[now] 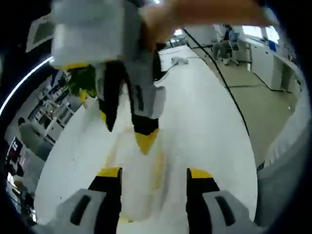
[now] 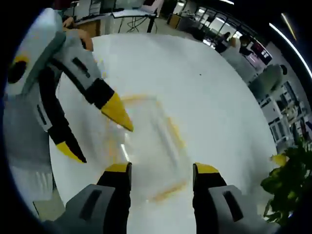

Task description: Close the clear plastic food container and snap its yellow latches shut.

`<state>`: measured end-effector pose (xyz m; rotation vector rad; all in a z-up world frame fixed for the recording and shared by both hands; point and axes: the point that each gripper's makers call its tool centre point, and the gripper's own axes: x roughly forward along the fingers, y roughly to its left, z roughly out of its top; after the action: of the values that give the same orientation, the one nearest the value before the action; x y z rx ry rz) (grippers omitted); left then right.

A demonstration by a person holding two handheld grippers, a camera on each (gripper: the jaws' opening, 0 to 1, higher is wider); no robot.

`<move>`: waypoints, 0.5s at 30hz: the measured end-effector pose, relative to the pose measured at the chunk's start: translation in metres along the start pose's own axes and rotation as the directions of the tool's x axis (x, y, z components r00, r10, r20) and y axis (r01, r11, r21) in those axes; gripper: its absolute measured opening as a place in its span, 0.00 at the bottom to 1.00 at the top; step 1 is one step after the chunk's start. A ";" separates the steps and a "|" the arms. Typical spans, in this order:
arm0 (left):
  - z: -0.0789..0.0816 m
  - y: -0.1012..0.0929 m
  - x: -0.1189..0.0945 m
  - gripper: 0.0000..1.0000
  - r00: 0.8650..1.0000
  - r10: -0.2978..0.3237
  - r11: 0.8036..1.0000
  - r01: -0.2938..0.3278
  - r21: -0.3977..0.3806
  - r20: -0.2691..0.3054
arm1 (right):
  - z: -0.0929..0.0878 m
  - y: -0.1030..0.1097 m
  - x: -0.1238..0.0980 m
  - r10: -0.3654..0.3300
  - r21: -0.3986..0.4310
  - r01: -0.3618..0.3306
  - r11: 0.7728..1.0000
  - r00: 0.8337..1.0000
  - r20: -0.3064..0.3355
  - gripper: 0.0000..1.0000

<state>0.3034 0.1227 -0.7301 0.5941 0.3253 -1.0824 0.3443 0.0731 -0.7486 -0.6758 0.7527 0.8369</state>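
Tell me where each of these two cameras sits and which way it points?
Left gripper view: rides on the left gripper, looking down at the clear plastic food container with yellow latches on the white table; the right gripper enters from above.
Right gripper view: rides on the right gripper, facing the same container; the left gripper enters at left.
Shared: container, table, both grippers.

Probably an office: desks, seated people.

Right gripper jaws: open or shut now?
Open. The right gripper shows a wide gap between its yellow-tipped jaws, above the blurred clear plastic food container.
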 end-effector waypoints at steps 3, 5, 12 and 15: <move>-0.011 0.020 -0.010 0.66 0.997 0.081 0.994 -0.080 -0.077 0.011 | -0.008 -0.004 -0.011 -0.032 0.103 0.024 0.994 0.996 0.078 0.52; -0.021 0.032 -0.013 0.68 0.990 0.141 0.985 -0.138 -0.106 0.020 | -0.017 -0.003 -0.015 -0.044 0.138 0.029 0.990 0.993 0.110 0.60; -0.063 0.043 -0.012 0.88 0.977 0.211 0.935 -0.212 -0.284 -0.036 | -0.048 0.004 -0.012 -0.079 0.192 0.058 0.980 0.992 0.103 0.82; -0.072 0.040 -0.007 0.98 0.979 0.199 0.917 -0.203 -0.342 -0.048 | -0.055 0.007 -0.004 -0.087 0.235 0.060 0.970 0.991 0.106 0.89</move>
<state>0.3388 0.1839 -0.7726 0.3107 0.4448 -0.7984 0.3193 0.0328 -0.7781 -0.4406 0.7028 0.7009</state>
